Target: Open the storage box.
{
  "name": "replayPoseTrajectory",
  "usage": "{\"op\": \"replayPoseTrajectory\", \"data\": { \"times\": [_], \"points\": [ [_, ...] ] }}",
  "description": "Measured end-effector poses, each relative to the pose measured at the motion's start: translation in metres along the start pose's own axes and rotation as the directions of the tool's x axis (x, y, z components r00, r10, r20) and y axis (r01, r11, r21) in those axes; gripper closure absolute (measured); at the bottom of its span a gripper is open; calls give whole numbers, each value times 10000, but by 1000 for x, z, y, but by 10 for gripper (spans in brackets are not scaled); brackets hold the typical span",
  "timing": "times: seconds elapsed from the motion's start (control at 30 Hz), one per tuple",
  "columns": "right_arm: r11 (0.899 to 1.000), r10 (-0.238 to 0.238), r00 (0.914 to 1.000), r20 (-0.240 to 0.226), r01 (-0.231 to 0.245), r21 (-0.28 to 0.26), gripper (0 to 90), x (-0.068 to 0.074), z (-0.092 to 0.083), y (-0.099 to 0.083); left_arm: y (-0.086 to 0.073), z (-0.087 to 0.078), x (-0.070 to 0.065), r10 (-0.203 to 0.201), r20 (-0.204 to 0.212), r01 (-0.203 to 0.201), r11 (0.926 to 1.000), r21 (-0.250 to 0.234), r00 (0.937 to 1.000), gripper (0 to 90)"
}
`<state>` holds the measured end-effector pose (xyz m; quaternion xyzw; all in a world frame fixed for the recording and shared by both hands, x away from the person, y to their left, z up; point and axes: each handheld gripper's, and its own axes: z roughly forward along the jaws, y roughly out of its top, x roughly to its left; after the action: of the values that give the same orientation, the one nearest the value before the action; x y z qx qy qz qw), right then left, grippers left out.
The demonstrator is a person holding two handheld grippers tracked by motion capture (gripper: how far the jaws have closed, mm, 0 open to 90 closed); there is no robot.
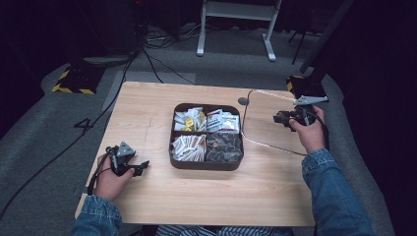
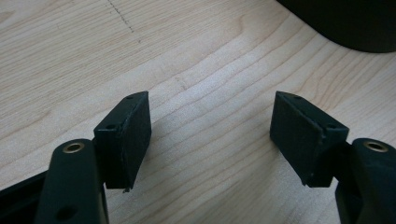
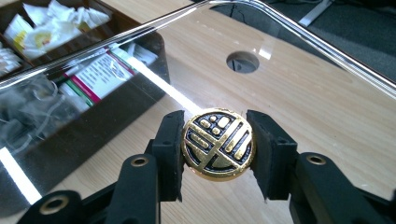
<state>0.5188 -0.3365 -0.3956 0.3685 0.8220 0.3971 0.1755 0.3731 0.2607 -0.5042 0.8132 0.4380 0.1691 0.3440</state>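
Knob [image 3: 217, 144] of clear lid [image 3: 299, 70] sits clamped between right gripper [image 3: 217, 156] fingers [image 3: 170, 149].

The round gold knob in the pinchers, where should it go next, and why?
Probably a little further aside, then down onto bare table. The right gripper pinches the gold knob of a clear lid, which is tilted off the open box.

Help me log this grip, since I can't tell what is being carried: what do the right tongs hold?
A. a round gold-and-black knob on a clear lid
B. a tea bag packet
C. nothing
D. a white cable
A: in the right gripper view the right tongs are closed on the round gold-and-black knob, which sits on a clear lid with a bright rim, beside the brown compartment tray.
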Motion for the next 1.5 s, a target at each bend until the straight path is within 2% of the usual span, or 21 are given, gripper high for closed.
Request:
{"op": "replayPoseTrajectory", "data": {
  "times": [0.13,0.37,0.7,0.87,1.0,1.2,1.4,1.5],
  "points": [
    [9997,50,10000,77,-52,236,585,-6,6,-5,0,0,0,-12,15,12,10000,-1,10000,298],
    [9982,84,9997,219,-97,600,585,-8,14,-9,0,0,0,-11,16,11,10000,0,10000,298],
    [9955,124,9996,244,-147,935,585,-9,32,-17,0,0,0,-12,17,12,10000,0,10000,298],
    [9944,260,9996,110,-270,1022,585,-10,37,-20,0,0,0,1,-2,-1,10000,-2,10000,298],
    [9944,340,9994,37,-342,1005,585,-12,38,-22,0,0,0,-13,2,13,10000,-26,10000,298],
    [9947,378,9990,257,-401,948,585,-19,32,-25,0,0,0,3,-1,-3,10000,0,10000,298],
    [9933,531,9983,230,-552,1019,585,-22,35,-30,0,0,0,-14,0,14,10000,-16,10000,298],
    [9929,349,9989,310,-382,1125,585,-23,36,-31,0,0,0,-11,12,11,10000,-2,10000,298]
  ]
}}
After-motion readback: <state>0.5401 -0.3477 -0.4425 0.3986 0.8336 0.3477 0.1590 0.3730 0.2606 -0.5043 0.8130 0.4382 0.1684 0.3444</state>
